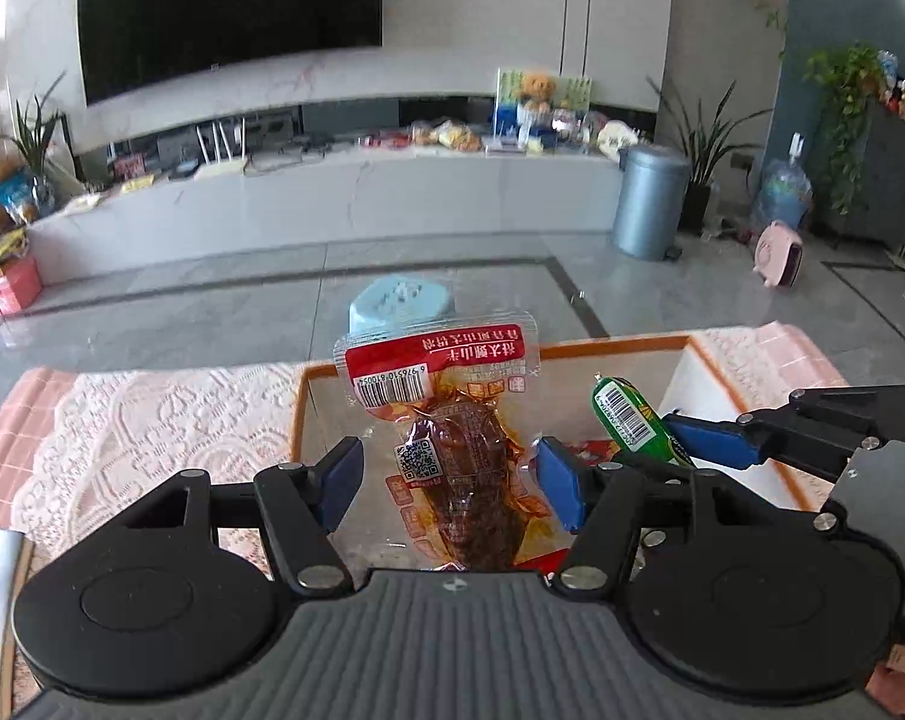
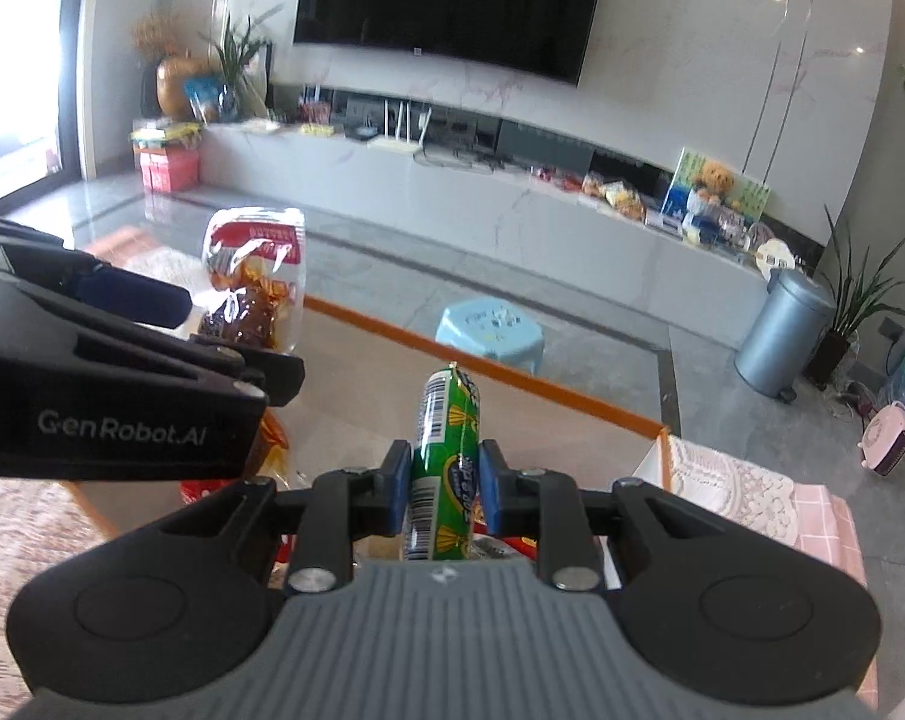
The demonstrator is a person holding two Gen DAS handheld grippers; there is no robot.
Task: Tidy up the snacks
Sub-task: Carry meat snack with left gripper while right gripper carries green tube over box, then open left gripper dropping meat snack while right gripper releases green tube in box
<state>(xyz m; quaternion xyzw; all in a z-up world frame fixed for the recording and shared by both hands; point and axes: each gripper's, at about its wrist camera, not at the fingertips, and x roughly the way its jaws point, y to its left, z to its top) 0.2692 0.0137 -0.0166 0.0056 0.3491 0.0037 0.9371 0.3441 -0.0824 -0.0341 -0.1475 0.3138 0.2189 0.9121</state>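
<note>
- your left gripper (image 1: 449,480) is clamped on a clear vacuum pack with a red label (image 1: 446,414); both blue pads press its sides at the brown meat part, and the label end sticks up past the fingertips (image 1: 557,489).
- in the right wrist view the same pack (image 2: 254,282) shows at upper left, held by the left gripper above the box.
- your right gripper (image 2: 443,483) has its jaws pressed together on a green sausage stick (image 2: 446,462), barcode facing left, the top end poking up beyond the pads.
- from the left wrist view that stick (image 1: 632,420) sits just right of the pack, pinched by the right gripper's blue fingers (image 1: 710,435).
- both snacks are held over an orange-rimmed box (image 1: 620,345) on a table with a pink lace cloth (image 1: 170,420); red wrappers lie in the box under the grippers, blurred.
- light blue stool (image 2: 491,327) stands on the floor beyond the box.
</note>
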